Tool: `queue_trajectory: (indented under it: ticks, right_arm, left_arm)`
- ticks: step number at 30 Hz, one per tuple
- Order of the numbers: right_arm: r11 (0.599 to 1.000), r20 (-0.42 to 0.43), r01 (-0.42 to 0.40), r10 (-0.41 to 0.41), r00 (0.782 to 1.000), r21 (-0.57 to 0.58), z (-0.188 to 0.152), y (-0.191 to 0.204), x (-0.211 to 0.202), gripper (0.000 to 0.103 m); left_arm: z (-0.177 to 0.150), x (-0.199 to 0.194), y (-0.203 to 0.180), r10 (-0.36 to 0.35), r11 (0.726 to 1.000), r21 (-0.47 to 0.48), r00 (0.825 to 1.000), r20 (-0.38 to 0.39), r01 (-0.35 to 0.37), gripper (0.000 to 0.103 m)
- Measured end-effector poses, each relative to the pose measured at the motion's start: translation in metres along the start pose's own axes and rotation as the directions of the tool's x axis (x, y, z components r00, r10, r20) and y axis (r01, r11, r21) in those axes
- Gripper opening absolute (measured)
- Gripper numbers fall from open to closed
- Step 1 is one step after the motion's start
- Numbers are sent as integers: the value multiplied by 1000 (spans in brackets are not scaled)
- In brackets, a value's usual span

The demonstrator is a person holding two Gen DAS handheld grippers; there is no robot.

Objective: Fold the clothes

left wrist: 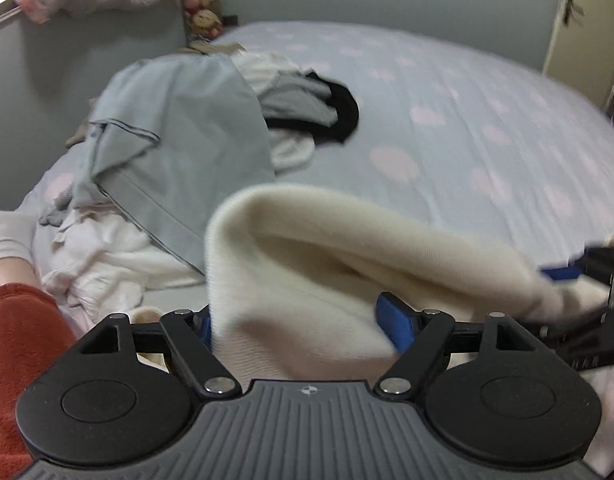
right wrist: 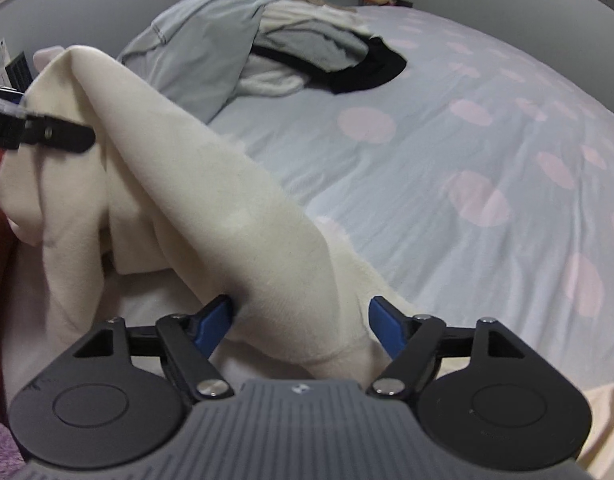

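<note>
A cream knit garment lies bunched at the near edge of the bed, its folds standing up in front of both cameras. My left gripper is open, blue pads spread wide, with a fold of the cream cloth hanging loose between them. In the right wrist view the same garment slopes down from the upper left. My right gripper is open too, with cloth between its pads and a gap on each side. Each gripper shows in the other's view: the right one at the right edge, the left one at the left edge.
A pile of clothes lies at the far left of the bed: a grey-blue garment, a black one, white ones. The pale blue sheet with pink dots stretches to the right. A person's red-orange clothing is at the lower left.
</note>
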State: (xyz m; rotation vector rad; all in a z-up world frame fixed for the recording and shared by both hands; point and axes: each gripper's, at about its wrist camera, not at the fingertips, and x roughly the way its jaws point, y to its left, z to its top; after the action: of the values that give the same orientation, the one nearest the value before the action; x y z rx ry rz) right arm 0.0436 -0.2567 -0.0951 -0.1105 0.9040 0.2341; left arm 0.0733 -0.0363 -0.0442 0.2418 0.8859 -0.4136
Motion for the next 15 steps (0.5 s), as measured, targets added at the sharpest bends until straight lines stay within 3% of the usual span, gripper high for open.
queue_trajectory:
  ticks: [7, 8, 10, 12, 15]
  right_arm:
    - [998, 21, -12, 14, 1000, -68, 11, 6, 25, 75]
    - [997, 17, -26, 27, 999, -66, 13, 7, 28, 69]
    - [997, 3, -62, 62, 998, -52, 18, 7, 32, 52]
    - [996, 10, -79, 80, 997, -47, 20, 9, 29, 24]
    - [998, 60, -48, 51, 997, -44, 21, 8, 15, 12]
  left_arm:
    - [0, 27, 0, -12, 999, -32, 998, -69, 10, 75]
    - [1, 29, 1, -24, 999, -41, 997, -72, 22, 73]
    - [3, 31, 2, -49, 997, -58, 996, -78, 44, 51]
    - [4, 31, 1, -72, 995, -74, 995, -74, 67, 32]
    - [6, 24, -2, -73, 994, -83, 996, -52, 68, 17]
